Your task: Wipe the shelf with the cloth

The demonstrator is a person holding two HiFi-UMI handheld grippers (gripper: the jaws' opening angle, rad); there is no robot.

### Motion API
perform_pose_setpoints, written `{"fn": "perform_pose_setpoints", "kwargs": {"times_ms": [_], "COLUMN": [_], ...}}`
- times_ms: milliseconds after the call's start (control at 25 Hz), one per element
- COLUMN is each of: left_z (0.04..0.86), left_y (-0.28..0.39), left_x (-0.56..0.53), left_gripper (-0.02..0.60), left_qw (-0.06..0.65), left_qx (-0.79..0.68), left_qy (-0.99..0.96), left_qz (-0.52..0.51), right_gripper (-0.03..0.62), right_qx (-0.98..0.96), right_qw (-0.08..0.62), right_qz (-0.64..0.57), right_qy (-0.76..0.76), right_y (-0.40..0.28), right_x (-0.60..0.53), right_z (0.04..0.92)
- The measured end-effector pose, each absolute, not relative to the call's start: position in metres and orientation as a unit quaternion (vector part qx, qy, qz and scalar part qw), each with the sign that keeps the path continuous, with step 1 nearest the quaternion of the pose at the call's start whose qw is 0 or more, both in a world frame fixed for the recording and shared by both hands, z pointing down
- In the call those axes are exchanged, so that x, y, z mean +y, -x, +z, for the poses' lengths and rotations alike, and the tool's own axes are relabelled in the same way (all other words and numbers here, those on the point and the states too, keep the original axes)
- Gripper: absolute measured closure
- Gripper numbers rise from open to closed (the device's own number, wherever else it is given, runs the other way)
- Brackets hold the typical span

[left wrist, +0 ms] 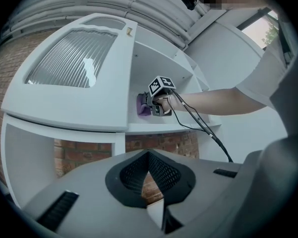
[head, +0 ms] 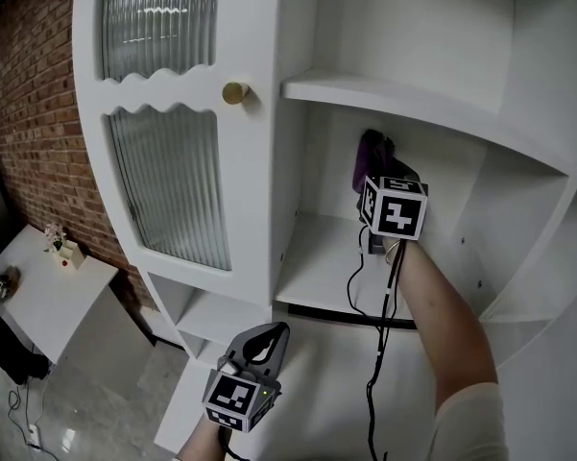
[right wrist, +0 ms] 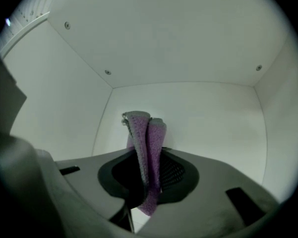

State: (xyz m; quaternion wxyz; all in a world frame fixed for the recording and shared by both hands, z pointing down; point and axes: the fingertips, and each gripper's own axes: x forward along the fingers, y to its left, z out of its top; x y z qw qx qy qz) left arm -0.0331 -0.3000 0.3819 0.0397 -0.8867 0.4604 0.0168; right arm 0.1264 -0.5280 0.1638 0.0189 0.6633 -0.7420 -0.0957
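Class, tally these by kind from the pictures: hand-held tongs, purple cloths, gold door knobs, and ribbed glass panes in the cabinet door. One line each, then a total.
Tongs: 2 (left tongs shut, empty; right tongs shut on the cloth)
Purple cloths: 1
Gold knob: 1
Ribbed glass panes: 2 (upper, lower)
Total: 6

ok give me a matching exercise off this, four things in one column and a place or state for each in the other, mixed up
Things:
1 cloth
2 left hand-held gripper
3 right hand-held gripper
4 knob

Place or state:
a gold, on the door
b shut on nothing, held low
c purple, pinched between jaws
d reached in above the shelf, shut on something

Pairs: 1-c, 2-b, 3-d, 4-a
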Motion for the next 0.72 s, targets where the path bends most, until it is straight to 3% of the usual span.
{"fn": "perform_pose_setpoints", "kwargs": {"times_ms": [720], "left_z": [0.399], "left_y": [-0.044], "left_x": [-0.29], "left_gripper": [0.568], "left_qw": [0.026], "left_qx": [0.437], "left_qy": [0.899], "left_qz": [-0.004], "right_gripper": [0.513], "right_qx": [-0.625], "right_qw": [-0.016], "right_qz": [-0.082], "right_qy": [-0.776], "right_y": [-0.298], "right_x": [-0.493], "right_z": [0.156]}}
